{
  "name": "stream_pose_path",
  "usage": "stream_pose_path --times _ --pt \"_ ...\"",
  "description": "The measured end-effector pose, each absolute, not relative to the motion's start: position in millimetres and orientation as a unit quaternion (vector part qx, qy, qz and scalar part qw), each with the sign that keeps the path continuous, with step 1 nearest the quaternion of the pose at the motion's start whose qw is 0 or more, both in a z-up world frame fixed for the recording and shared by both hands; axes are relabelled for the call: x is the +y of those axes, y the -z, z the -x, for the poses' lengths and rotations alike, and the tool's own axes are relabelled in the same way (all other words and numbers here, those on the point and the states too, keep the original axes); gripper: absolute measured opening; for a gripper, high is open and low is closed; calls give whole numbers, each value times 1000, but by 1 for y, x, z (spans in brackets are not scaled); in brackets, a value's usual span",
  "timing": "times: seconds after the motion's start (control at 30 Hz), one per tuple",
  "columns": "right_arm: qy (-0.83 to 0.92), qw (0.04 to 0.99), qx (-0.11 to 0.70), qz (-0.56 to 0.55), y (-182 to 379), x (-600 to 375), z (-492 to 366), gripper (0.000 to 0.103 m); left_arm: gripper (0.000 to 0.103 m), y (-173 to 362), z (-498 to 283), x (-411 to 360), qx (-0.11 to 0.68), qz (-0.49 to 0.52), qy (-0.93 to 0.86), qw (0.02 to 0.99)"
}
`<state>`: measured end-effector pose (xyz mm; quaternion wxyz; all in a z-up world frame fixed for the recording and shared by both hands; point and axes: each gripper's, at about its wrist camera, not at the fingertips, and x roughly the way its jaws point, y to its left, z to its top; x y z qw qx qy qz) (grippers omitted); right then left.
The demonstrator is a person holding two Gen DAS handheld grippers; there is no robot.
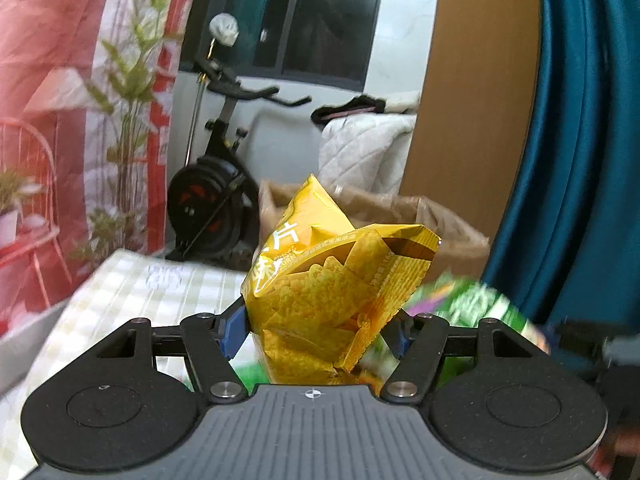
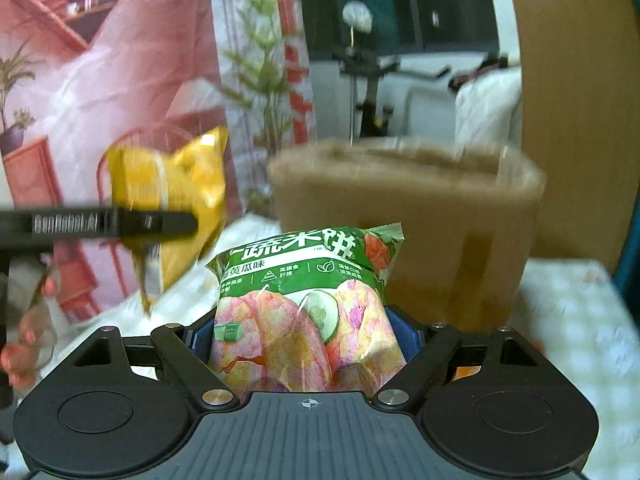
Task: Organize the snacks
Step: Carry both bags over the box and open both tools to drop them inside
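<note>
Holding both snacks aloft, left gripper (image 1: 316, 332) clamped on yellow chip bag (image 1: 320, 280), right gripper (image 2: 308, 344) clamped on green rice-cracker bag (image 2: 304, 304), neither yet in the cardboard box (image 2: 420, 208) ahead.

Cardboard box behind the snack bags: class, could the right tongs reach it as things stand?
Probably yes. The cardboard box stands straight ahead of the right tongs, open top showing and nothing between, though they are already shut on the green snack bag.
</note>
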<state>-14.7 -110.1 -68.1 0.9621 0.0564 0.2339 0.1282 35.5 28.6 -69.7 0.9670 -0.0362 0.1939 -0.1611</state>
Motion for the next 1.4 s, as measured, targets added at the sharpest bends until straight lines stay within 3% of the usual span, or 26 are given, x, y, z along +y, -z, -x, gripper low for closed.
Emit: stream_pose_path --times 0.2,0.4,0.73,1.1,1.2,1.27,1.3,1.4 --pt "-95 982 165 -14 9 -144 -22 80 69 37 -72 17 162 46 176 970" --pt "-55 989 135 17 -15 -181 -87 80 69 18 -126 -6 154 36 177 971" --pt "-23 989 144 39 -4 -206 -178 81 70 15 -199 -27 175 23 177 968" --pt "-27 981 190 21 33 -206 -222 81 71 32 -243 -32 209 15 170 963" --pt "-26 978 208 13 40 -206 -227 82 78 38 -248 -33 215 18 174 961" --pt "-17 976 219 14 45 -204 -230 88 91 40 -248 -33 218 21 180 959" --pt "-12 975 220 13 47 -203 -229 95 92 40 -247 -33 218 19 179 959" --pt "-20 974 227 -1 50 -205 -224 97 92 39 -242 -33 216 7 177 960"
